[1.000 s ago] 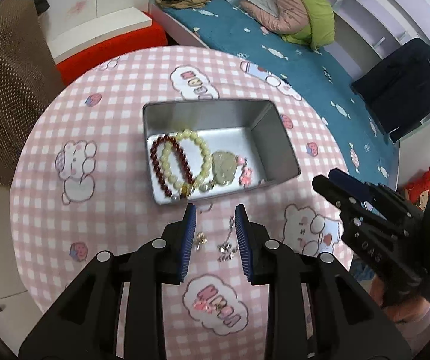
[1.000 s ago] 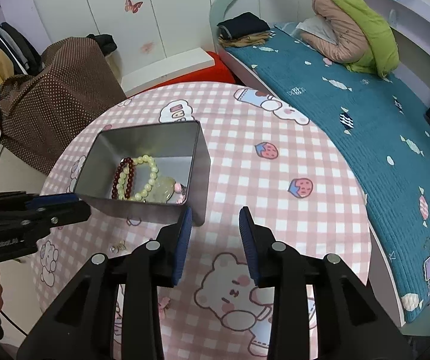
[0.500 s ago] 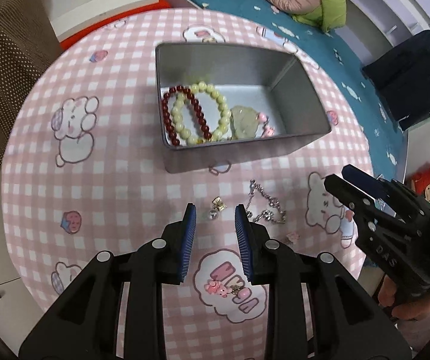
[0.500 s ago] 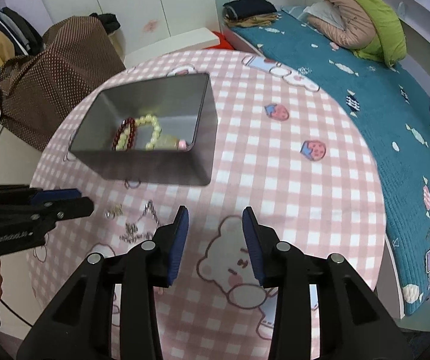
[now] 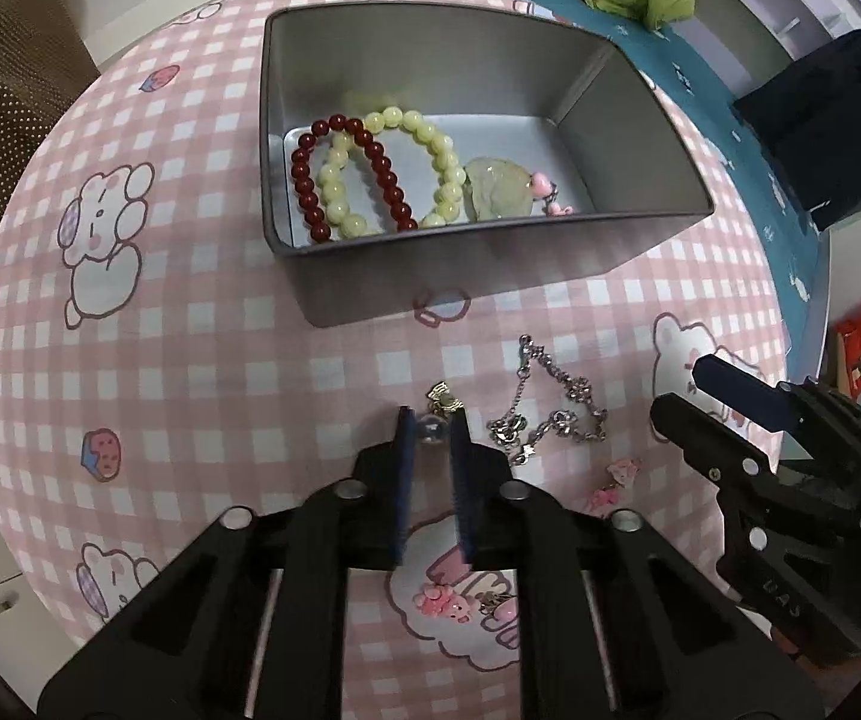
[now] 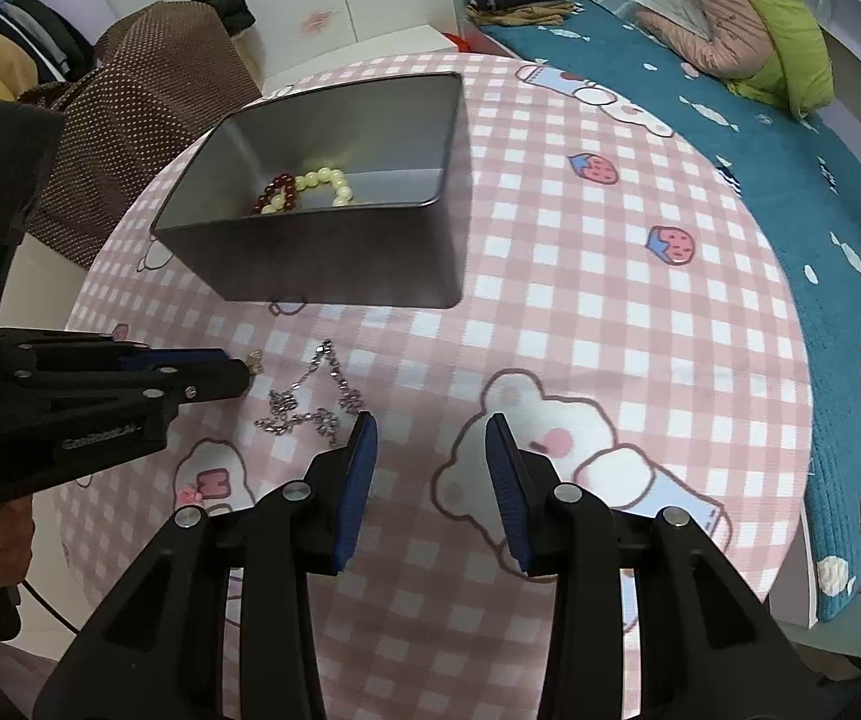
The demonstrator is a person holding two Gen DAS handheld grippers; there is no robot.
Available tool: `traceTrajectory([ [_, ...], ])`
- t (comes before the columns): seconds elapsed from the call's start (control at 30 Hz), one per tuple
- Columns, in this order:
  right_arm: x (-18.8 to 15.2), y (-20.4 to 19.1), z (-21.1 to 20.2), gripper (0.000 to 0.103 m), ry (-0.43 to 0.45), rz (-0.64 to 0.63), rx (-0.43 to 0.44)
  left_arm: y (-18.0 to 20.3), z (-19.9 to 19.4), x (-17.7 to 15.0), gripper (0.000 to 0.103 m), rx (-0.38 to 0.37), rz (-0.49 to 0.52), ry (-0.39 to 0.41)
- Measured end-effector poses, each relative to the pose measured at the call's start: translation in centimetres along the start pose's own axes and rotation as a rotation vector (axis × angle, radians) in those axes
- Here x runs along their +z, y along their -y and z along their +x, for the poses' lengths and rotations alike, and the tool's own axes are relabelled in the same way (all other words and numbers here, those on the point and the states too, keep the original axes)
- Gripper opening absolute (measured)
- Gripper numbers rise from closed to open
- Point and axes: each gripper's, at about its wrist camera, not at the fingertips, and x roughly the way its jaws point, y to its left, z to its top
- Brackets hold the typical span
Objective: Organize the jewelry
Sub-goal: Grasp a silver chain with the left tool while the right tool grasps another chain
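Note:
A grey metal tin (image 5: 370, 288) (image 6: 334, 264) stands on the pink checked table and holds a dark red bead bracelet (image 5: 310, 180), a pale yellow bead bracelet (image 5: 442, 162), a pale jade pendant (image 5: 499, 195) and a pink charm. My left gripper (image 5: 431, 426) (image 6: 244, 373) has its fingertips around a small gold and clear earring (image 5: 439, 405) on the table; the jaws stand narrow. A silver chain (image 5: 556, 414) (image 6: 304, 408) lies just right of it. My right gripper (image 6: 430, 450) (image 5: 691, 387) is open and empty above the table, right of the chain.
Small pink earrings (image 5: 613, 480) lie near the chain and more pink pieces (image 5: 448, 600) lie under my left gripper. A bed with a teal cover (image 6: 730, 138) runs along the right. A brown dotted cloth (image 6: 148, 114) hangs behind the table at the left.
My left gripper has dropped towards the table and moved onto the earring, with its jaws narrowing around it. The right gripper has come lower and closer to the chain.

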Motion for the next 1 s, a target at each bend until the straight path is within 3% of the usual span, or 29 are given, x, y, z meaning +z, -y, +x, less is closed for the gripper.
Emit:
traceTrajectory([
  [0.47,1.5,-2.3,2.0,0.036,-0.006,-0.068,0.040,-0.8,-1.7,-0.2,0.011,-0.013,-0.005,0.034],
  [0.73,1.2,-3.9,3.2,0.008,0.009,-0.150,-0.046,-1.4,-3.3,-0.7,0.011,-0.006,-0.018,0.069],
  [1.0,1.1,-3.3,3.1,0.003,0.012,-0.129,-0.041,-0.8,-4.9,-0.8,0.011,-0.019,-0.013,0.107],
])
